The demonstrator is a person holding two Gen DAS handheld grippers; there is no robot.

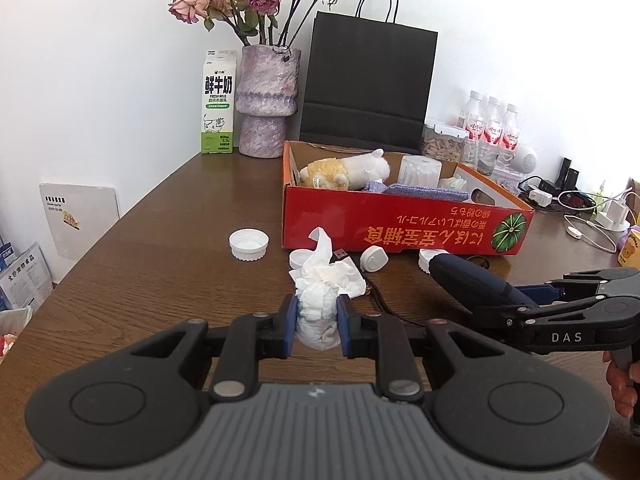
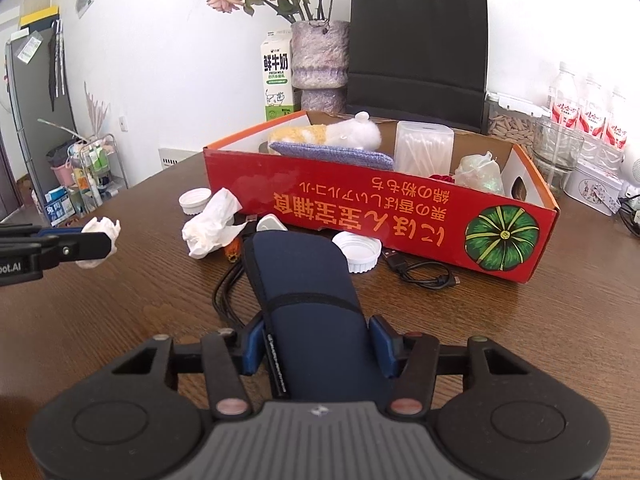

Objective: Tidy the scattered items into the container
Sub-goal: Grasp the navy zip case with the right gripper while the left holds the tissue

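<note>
My left gripper (image 1: 318, 312) is shut on a crumpled white tissue (image 1: 318, 330), held above the brown table; in the right wrist view the same gripper (image 2: 96, 240) shows at the left edge with its tissue (image 2: 100, 232). My right gripper (image 2: 318, 340) is shut on a navy pouch (image 2: 304, 280), its blue pads pressed against both sides; the pouch (image 1: 468, 280) sticks out toward the red cardboard box (image 2: 360, 208). The box (image 1: 400, 228) holds a plush toy (image 1: 352, 168), a purple cloth and a cotton-swab tub. A second tissue (image 2: 212, 224) lies in front of it.
White caps (image 1: 248, 243) (image 2: 358, 250) and a black cable (image 2: 424, 272) lie on the table near the box front. Behind the box stand a milk carton (image 1: 218, 104), a vase of roses (image 1: 268, 104), a black paper bag (image 1: 368, 80) and water bottles (image 1: 492, 128).
</note>
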